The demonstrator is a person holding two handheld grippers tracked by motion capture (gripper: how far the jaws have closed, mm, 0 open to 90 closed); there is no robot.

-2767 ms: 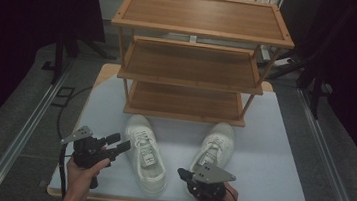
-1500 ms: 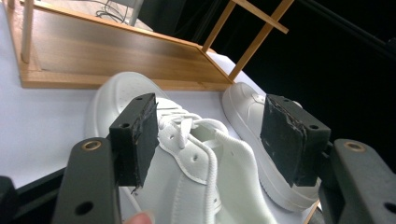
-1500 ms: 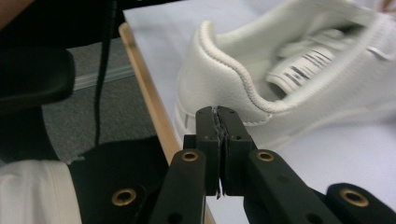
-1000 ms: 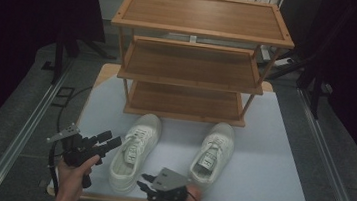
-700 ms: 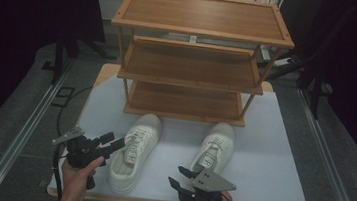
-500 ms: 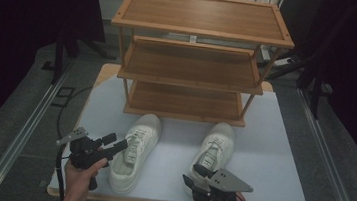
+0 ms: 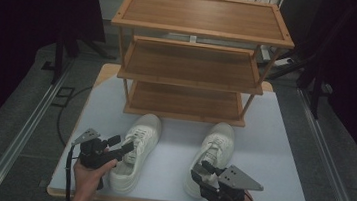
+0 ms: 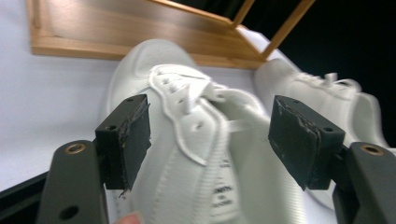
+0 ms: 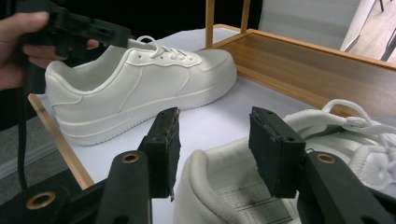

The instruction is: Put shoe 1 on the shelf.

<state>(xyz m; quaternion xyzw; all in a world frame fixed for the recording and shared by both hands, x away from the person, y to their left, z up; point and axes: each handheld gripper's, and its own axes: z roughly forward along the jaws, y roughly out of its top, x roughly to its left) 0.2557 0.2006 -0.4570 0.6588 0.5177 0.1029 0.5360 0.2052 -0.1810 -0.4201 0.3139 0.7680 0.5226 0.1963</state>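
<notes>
Two white sneakers lie side by side on a pale table [image 7: 271,155], toes toward a three-tier wooden shoe rack [image 7: 191,56] that stands at the far side. The left gripper [image 7: 122,146] hovers over the left sneaker [image 7: 136,151] — its jaws have just been opening and, in the left gripper view, stand wide on either side of the shoe's laces and tongue, the black pads [image 8: 126,140] clear of the white upper, so nothing is gripped. The right gripper [image 7: 204,171] sits at the heel of the right sneaker [image 7: 214,152], near the table's front edge; in the right gripper view its jaws straddle the heel collar, a gap visible between each pad and the shoe — released rather than clamped, having opened within the last second. The same view shows the left sneaker [image 9: 140,88] in profile across the table, a hand [image 9: 28,42] with the other gripper above its heel.
</notes>
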